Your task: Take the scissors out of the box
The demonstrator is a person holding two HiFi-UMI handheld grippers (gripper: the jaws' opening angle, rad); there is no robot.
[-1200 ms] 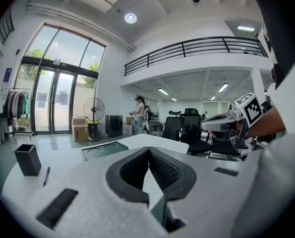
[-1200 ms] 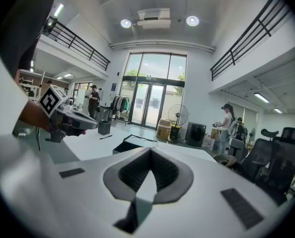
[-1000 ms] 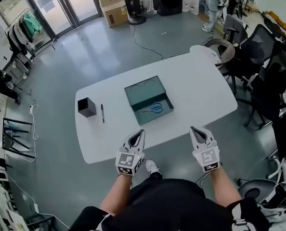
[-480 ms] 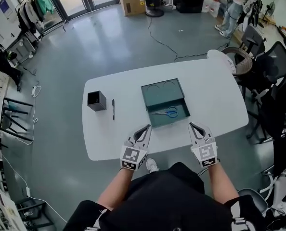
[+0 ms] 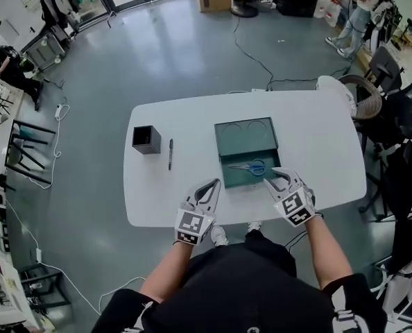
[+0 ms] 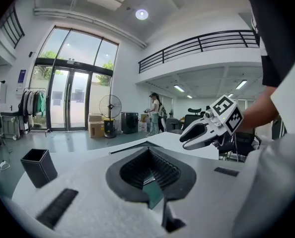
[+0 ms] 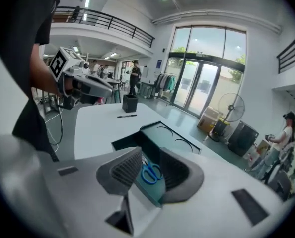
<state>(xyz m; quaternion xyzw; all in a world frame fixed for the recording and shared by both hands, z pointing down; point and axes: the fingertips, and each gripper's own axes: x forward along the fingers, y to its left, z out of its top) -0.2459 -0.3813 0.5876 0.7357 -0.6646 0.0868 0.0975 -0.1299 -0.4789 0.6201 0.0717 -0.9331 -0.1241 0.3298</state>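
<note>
A person stands at a white table [image 5: 317, 144] with a hand-held gripper on either side of an open green box [image 5: 246, 134]. The right gripper [image 5: 277, 180], at the box's near right corner, is opening its jaws. Its ribbed pads [image 7: 123, 168] stand apart and press on nothing, and the blue-handled scissors [image 5: 250, 167] show in the gap beyond them. The scissors lie flat in the box's nearer half (the farther half shows two curved marks). The left gripper [image 5: 213, 184] hovers over the table's near edge just left of the box, its fingertips together around a hollow and holding nothing. A black cube-shaped holder [image 5: 146, 139] and a pen [image 5: 170, 154] sit well to the left.
</note>
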